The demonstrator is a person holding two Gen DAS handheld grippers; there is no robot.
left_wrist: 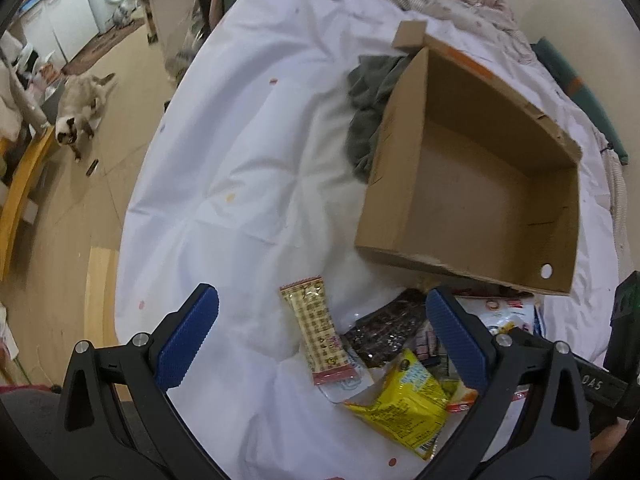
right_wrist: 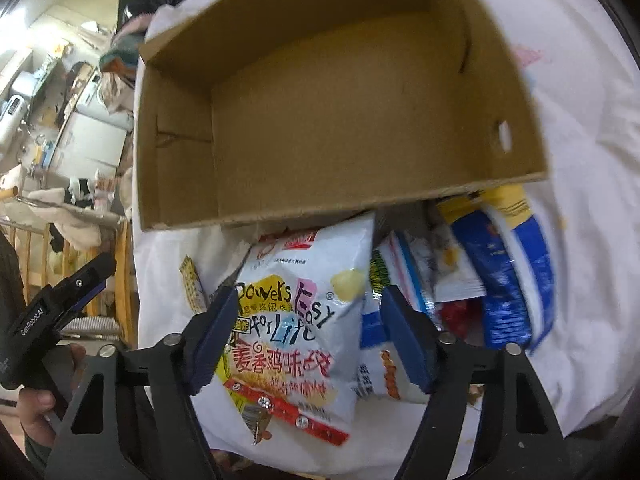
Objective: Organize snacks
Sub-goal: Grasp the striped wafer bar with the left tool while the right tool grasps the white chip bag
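An empty open cardboard box lies on a white sheet; it also fills the top of the right wrist view. Snacks lie in a heap before it. In the left wrist view my left gripper is open above a beige checked snack bar, a dark packet and a yellow packet. In the right wrist view my right gripper is open around a large white chip bag, with its blue pads beside the bag's edges. A blue-and-white packet lies to the right.
A grey cloth lies bunched against the box's far left side. A cat stands on the wooden floor to the left of the bed. The left gripper's body shows at the left of the right wrist view. A wooden rail runs by the bed's edge.
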